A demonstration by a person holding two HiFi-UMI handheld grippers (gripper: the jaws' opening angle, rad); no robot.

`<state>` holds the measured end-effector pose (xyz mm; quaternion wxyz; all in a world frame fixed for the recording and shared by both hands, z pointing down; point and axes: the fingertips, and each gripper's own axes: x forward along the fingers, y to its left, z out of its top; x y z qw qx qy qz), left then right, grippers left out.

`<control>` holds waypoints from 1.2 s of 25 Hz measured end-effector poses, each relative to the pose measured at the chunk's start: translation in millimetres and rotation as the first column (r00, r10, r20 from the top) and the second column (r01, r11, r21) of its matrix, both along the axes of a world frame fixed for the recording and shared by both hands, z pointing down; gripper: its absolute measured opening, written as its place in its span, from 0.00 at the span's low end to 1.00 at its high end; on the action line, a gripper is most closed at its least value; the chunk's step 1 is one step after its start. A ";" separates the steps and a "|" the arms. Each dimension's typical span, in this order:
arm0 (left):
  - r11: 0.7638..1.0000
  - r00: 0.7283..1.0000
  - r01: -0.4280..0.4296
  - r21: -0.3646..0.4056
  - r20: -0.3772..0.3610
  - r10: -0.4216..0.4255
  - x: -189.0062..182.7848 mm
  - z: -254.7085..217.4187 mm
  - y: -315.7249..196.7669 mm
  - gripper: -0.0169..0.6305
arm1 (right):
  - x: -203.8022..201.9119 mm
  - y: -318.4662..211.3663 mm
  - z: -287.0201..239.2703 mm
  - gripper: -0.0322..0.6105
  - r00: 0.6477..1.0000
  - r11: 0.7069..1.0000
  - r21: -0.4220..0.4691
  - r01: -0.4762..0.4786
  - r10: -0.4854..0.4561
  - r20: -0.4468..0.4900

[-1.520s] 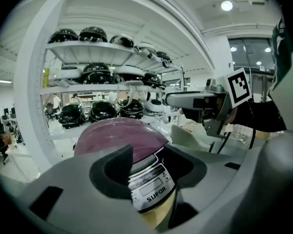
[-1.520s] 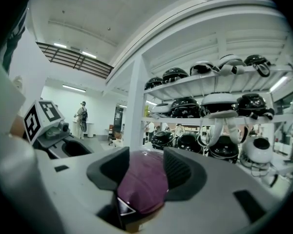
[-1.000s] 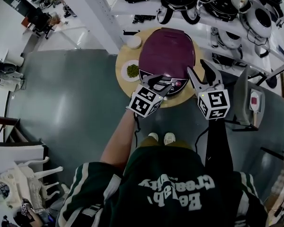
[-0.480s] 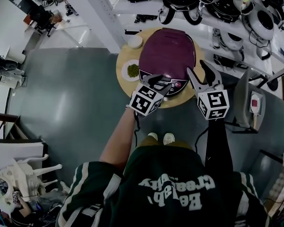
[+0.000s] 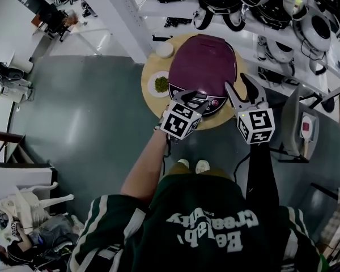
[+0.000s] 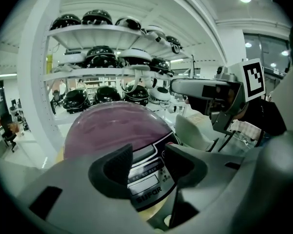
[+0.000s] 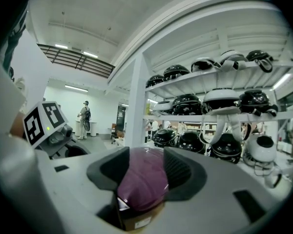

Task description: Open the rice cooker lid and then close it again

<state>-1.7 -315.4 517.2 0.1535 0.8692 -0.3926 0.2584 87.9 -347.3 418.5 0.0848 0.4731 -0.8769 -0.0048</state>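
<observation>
A rice cooker (image 5: pixel 203 67) with a glossy purple lid, lying closed, stands on a small round wooden table (image 5: pixel 149 67). My left gripper (image 5: pixel 196 101) hovers at the cooker's front, over its control panel (image 6: pixel 147 179). Its jaws stand apart with nothing pressed between them. The purple lid (image 6: pixel 115 128) fills the left gripper view behind the jaws. My right gripper (image 5: pixel 241 87) is held at the cooker's right side, apart from it, its jaws open and empty. Between the jaws, the right gripper view shows the cooker (image 7: pixel 141 182) side-on some way off.
On the table left of the cooker are a white plate (image 5: pixel 159 84) with something green and a small white bowl (image 5: pixel 165 49). White shelves (image 5: pixel 255 16) of dark rounded appliances run behind. A grey stand (image 5: pixel 299 123) is at the right. The floor is grey.
My left gripper has rolled slightly at the cooker's front and its marker cube sits a touch further right. The right gripper and the lid have not moved.
</observation>
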 end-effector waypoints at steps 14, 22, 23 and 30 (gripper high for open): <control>0.999 0.999 0.016 0.039 0.032 -0.018 4.3 2.3 4.3 0.42 | 7.9 -0.3 -2.2 0.40 1.000 1.000 0.005 -0.008 0.008 -0.003; 0.999 1.000 0.030 0.034 -0.011 -0.029 3.6 1.7 2.4 0.40 | 12.3 -0.2 -6.1 0.40 1.000 1.000 0.017 -0.018 0.018 0.001; 0.999 1.000 0.030 0.036 -0.009 -0.029 3.6 1.9 2.5 0.40 | 12.4 0.2 -6.6 0.40 1.000 1.000 0.019 -0.018 0.018 0.001; 0.999 0.999 0.031 0.036 -0.016 -0.030 3.2 1.1 2.5 0.40 | 12.5 2.0 -9.5 0.40 1.000 1.000 0.023 -0.021 0.021 -0.001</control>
